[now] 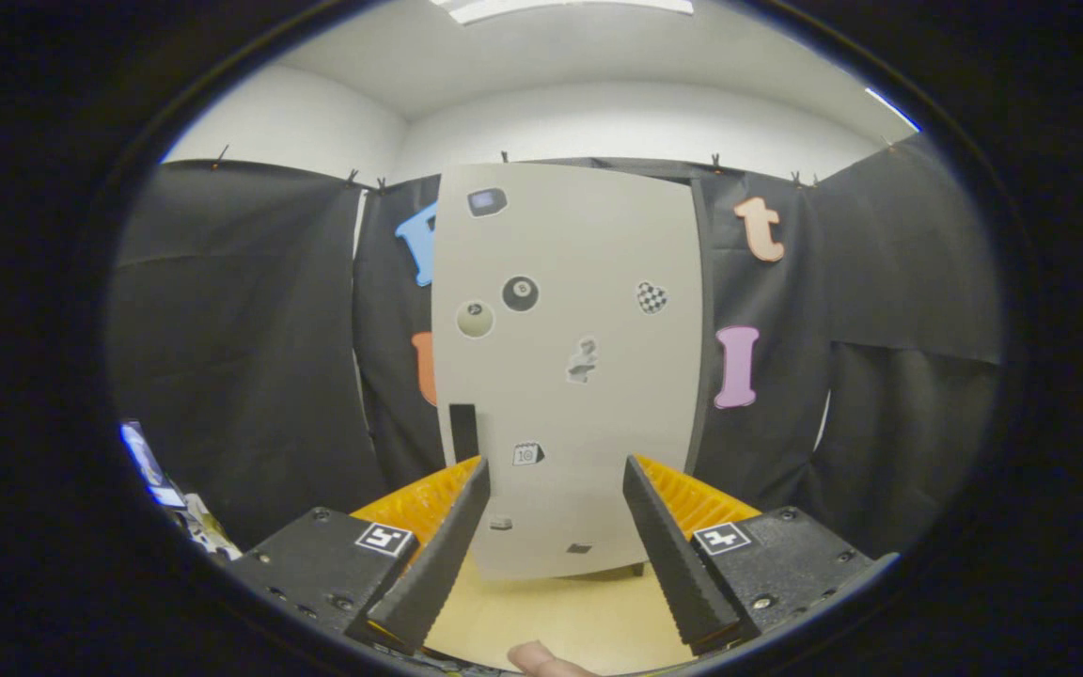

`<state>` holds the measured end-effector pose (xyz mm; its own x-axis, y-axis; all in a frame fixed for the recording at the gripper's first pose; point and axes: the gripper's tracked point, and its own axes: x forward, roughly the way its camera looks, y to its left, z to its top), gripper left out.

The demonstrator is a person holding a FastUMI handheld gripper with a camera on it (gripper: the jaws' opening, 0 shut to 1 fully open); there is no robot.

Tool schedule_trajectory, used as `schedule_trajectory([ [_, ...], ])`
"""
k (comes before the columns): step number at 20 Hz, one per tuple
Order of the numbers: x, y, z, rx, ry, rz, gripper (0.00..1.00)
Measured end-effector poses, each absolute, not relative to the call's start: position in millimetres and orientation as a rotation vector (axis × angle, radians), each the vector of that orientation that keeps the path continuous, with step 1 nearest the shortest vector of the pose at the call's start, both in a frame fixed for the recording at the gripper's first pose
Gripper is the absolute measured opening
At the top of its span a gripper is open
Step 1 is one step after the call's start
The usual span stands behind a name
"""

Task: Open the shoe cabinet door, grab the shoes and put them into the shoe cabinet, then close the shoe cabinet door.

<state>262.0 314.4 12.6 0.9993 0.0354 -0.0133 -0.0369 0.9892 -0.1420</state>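
A tall pale grey shoe cabinet (565,367) stands straight ahead on a light wooden floor (560,616), its door shut and dotted with small stickers. A dark vertical handle (463,431) sits on the door's lower left, just above my left fingertip. My gripper (556,475) is open, its two fingers spread wide with the cabinet's lower part framed between them and nothing held. A person's fingertip (541,660) shows at the bottom between the fingers.
Black cloth (241,357) hangs as the booth's wall on both sides of and behind the cabinet. Some small patterned items (165,489) lie low at the far left. White walls and ceiling rise above the cloth.
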Motion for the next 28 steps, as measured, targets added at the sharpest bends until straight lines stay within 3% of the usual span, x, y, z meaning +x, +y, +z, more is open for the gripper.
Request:
schedule_trajectory([
  [14, 160.7, 240.2, 62.7, -0.131, -0.073, -0.115, 0.94],
  [28, 160.7, 252.6, 59.5, -0.173, -0.052, -0.082, 0.94],
])
